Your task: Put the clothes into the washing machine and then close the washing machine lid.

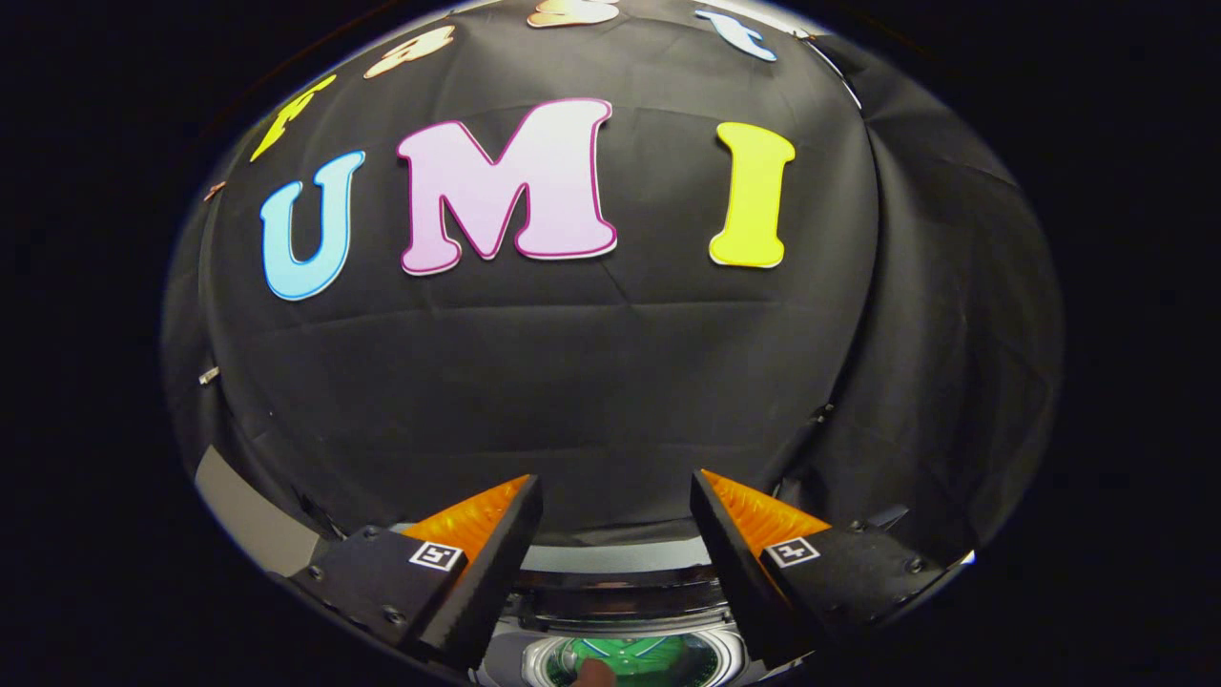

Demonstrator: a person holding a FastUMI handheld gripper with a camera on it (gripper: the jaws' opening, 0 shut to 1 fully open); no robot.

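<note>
- The hand-held gripper (616,496) has its fingers spread wide apart with nothing between them; it sits high, looking mostly at the black cloth wall (591,382) beyond the fingers.
- Low between the fingers and just near of them lies the washing machine (620,582), seen from above: a pale grey top edge, dark ribbed bands, then a round, shiny rimmed drum opening (734,654).
- Inside that opening lie green clothes (639,656) with a pale stripe or collar line; they look soft and crumpled, already within the drum as far as I can judge. A small rounded brownish thing sits at the near edge of the opening; I cannot tell what it is.
- The step in hand looks like closing the lid, since the clothes seem to be in. The lid itself I cannot make out with certainty.
- To do it well: bring the fingers down and toward the far side of the machine, find the lid's edge, take it with both fingers or push behind it, and swing it slowly over the opening.
- Check first that no cloth hangs over the rim, as a trapped fold would keep the lid from seating.
- A pale strip of desk (243,510) shows at the left, below the wall.
</note>
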